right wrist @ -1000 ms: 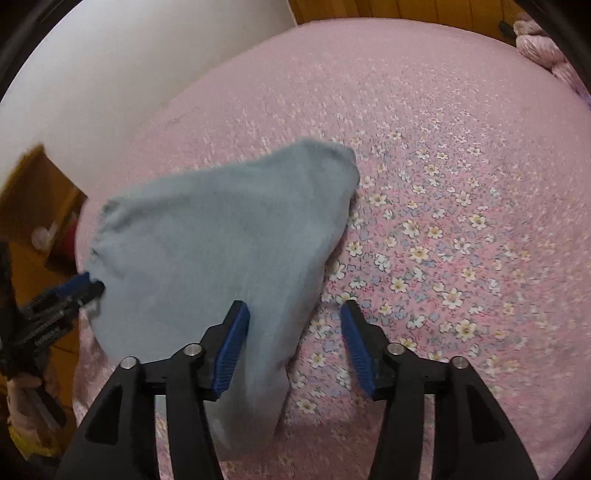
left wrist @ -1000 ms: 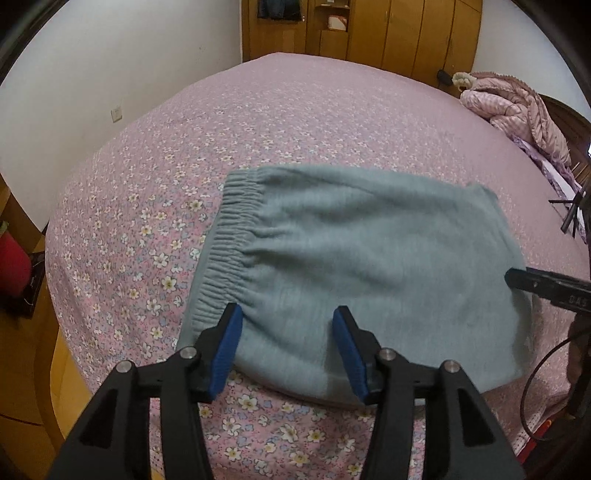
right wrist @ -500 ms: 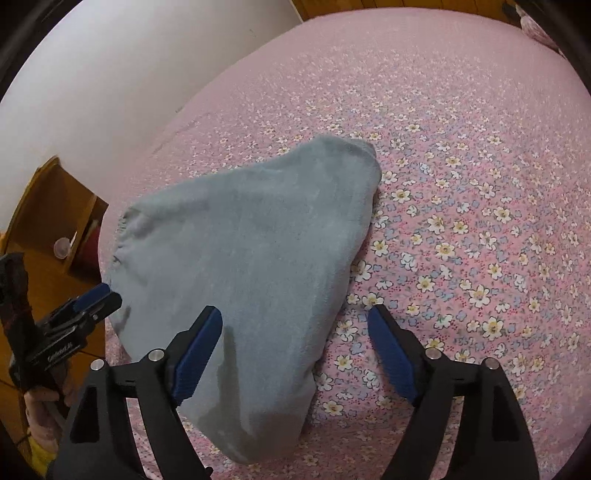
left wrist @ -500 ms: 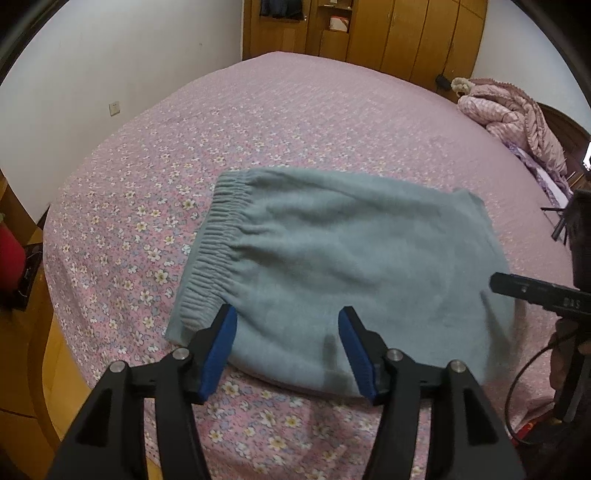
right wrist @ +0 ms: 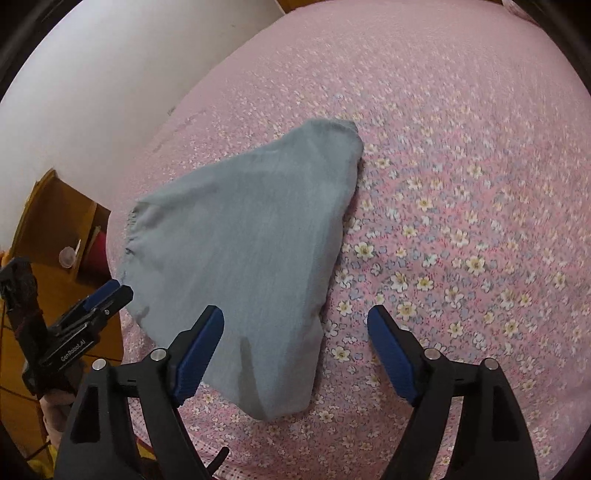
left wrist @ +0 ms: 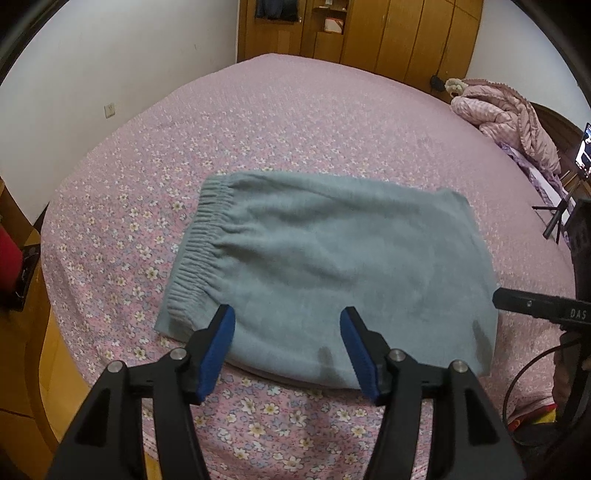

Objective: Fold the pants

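"GenRobot.AI" on left tongs [right wrist: 107, 295] (right tongs [left wrist: 517, 302]: "DAS")

We see a bed with a pink floral bedspread [left wrist: 280, 122] filling the middle of the left wrist view. At 12 o'clock a wooden wardrobe [left wrist: 399, 33] lines the far wall, with an open shelf niche [left wrist: 330, 20] in it. At 2 o'clock a crumpled pink quilted jacket [left wrist: 506, 118] lies on the bed's far corner, with a plush toy [left wrist: 451, 86] just beside it. At 3 o'clock we note a lit screen [left wrist: 584, 149] on a tripod [left wrist: 557, 214]. At 10 o'clock a wall socket [left wrist: 109, 109] sits on the white wall [left wrist: 110, 55]. At 9 o'clock a red object [left wrist: 9, 254] stands on the wooden floor.
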Available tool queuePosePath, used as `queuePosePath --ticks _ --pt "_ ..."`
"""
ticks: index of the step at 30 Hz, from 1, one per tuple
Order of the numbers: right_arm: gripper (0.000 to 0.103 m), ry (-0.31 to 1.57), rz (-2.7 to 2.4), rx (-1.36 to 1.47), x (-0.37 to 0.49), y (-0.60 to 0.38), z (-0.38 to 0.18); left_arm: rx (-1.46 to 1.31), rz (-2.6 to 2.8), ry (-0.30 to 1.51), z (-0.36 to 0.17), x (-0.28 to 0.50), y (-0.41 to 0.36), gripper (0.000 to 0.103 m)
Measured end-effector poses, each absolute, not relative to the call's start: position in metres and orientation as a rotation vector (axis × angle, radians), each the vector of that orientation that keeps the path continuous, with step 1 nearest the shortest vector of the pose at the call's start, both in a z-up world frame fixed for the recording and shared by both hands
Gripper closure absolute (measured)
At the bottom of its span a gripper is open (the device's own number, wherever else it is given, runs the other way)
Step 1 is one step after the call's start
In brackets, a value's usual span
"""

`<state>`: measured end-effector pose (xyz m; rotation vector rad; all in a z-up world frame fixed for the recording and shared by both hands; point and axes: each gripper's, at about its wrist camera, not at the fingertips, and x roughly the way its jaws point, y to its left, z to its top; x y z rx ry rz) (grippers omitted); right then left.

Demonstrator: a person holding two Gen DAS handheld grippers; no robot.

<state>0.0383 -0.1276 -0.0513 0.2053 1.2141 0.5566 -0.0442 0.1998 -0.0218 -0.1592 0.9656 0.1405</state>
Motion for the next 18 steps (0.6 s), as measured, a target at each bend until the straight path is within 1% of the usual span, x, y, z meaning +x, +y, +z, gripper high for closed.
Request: queuePosePath --ticks 2,7,9,11,15,16,17,18 --pt "0.024 1.235 0.556 0.225 0.039 -0.129 -0.058 -0.164 0.136 0.972 -0.024 -0.042 0.196 0.041" --pt "0.025 1.242 0.558 0.252 0.04 -0.129 -0.063 -0.138 0.137 0.996 -0.032 -0.037 0.19 0.041" --pt "0.029 1.237 0.559 0.246 0.04 -0.132 -0.062 -0.129 0.139 1.006 -0.037 -0.035 0.188 0.041" --pt "0.039 1.235 0.564 0.243 0.039 -0.132 -0.061 -0.117 0.143 1.011 -0.039 -0.034 0.187 0.041" --pt "0.051 1.247 0.582 0.247 0.04 -0.129 -0.064 -0.109 0.146 1.019 -0.045 -0.033 0.186 0.039" --pt "0.057 1.251 0.586 0.251 0.039 -0.127 -0.065 -0.107 0.146 1.018 -0.045 -0.033 0.187 0.038" --pt "0.068 1.254 0.593 0.257 0.039 -0.127 -0.067 -0.102 0.145 1.017 -0.046 -0.033 0.187 0.038" --pt "0.072 1.257 0.609 0.268 0.039 -0.125 -0.068 -0.098 0.145 1.017 -0.047 -0.033 0.186 0.037"
